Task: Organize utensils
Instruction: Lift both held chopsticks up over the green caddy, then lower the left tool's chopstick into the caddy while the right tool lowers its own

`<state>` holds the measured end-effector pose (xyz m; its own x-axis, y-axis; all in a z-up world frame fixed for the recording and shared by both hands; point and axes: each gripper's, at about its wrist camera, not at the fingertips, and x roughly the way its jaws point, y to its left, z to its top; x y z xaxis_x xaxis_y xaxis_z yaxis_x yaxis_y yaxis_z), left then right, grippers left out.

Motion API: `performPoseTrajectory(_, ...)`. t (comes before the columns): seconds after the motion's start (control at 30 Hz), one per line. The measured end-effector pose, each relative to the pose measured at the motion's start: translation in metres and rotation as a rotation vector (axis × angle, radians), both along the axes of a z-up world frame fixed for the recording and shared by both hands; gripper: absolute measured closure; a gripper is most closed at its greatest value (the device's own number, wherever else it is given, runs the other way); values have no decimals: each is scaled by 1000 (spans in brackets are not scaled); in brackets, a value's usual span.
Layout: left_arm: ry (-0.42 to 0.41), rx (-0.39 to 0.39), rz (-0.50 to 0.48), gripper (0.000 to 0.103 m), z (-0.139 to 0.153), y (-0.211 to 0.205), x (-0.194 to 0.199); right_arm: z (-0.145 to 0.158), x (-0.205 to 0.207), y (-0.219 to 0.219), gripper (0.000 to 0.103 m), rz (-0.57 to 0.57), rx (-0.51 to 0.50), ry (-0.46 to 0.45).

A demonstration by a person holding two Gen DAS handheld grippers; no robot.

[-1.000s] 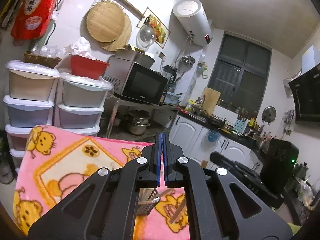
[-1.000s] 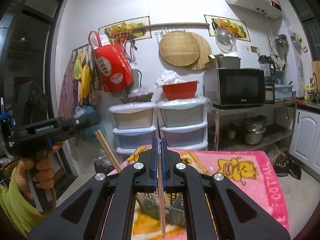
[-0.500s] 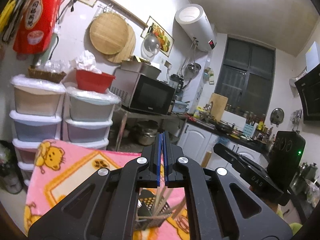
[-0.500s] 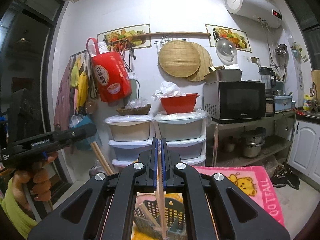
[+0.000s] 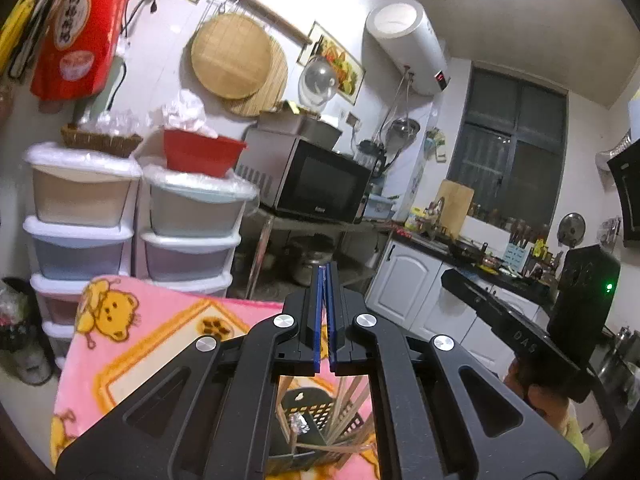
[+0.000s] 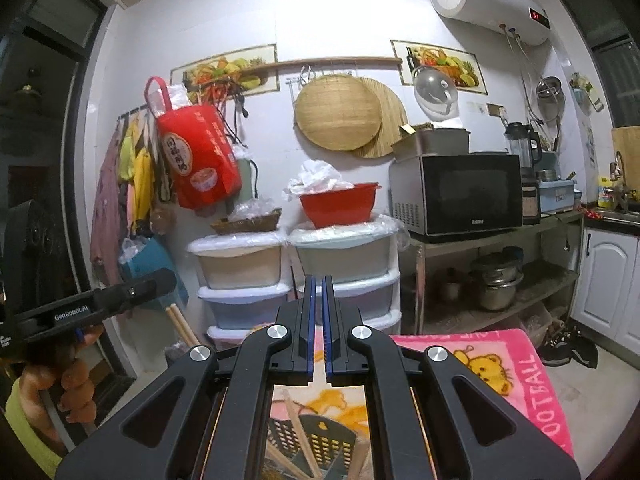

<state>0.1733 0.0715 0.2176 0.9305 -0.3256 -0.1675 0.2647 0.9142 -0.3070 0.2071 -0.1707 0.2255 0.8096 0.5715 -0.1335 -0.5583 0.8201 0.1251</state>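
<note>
The left gripper (image 5: 325,276) has its blue-lined jaws pressed together with nothing between them. The right gripper (image 6: 317,286) shows a thin slit between its blue pads, yet it too is clenched and empty. Both point roughly level across the kitchen, above the table.

Under each gripper, seen through the gap in its frame, stands a dark perforated utensil basket (image 5: 308,412) holding several wooden chopsticks (image 5: 348,396) that lean at different angles (one lies across the basket's near rim in the left wrist view). Something small and shiny sits inside it, too blurred to name. The basket rests on a pink cartoon-bear blanket (image 5: 132,344) that covers the table.

In the right wrist view the left gripper appears at the left edge, held by a hand (image 6: 60,376) with a yellow-green sleeve; in the left wrist view the right gripper shows at the right edge.

Beyond the blanket stand two stacks of plastic drawers (image 6: 296,280), a red basin (image 6: 340,204) atop one of them. Beside them a microwave (image 6: 460,196) sits on a metal rack, with round bamboo trays (image 6: 344,114) and a red bag (image 6: 198,160) hung on the wall, and a white water heater (image 6: 488,4) above.
</note>
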Motion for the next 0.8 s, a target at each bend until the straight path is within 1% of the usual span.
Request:
performPoseTrajectory(0.17,66,6,-8,102,-23,-3,20,-20,12,3,100,-1,-39,63)
performPoseTrajectory(0.3,126,-14,-31,102,-44,-4,33,-42,19,3,99,-8,-73,126)
performPoseTrajectory(0.5,179,-16,-48,102,-66,-8,42,-74,18,2,98,20,-116,206)
performPoseTrajectory(0.57,194,-10,-52,102,-72,-10,44,-84,15,7,85,35,-158,227)
performPoseTrajectory(0.6,204,-8,-53,102,-76,-11,45,-88,13,9,73,33,-179,229)
performPoseTrajectory(0.63,211,-8,-54,102,-79,-12,46,-90,13,10,71,30,-195,229)
performPoseTrajectory(0.7,227,-6,-53,102,-85,-13,48,-95,13,13,71,30,-219,233)
performPoseTrajectory(0.8,249,-4,-54,102,-92,-14,50,-101,18,14,71,32,-231,262)
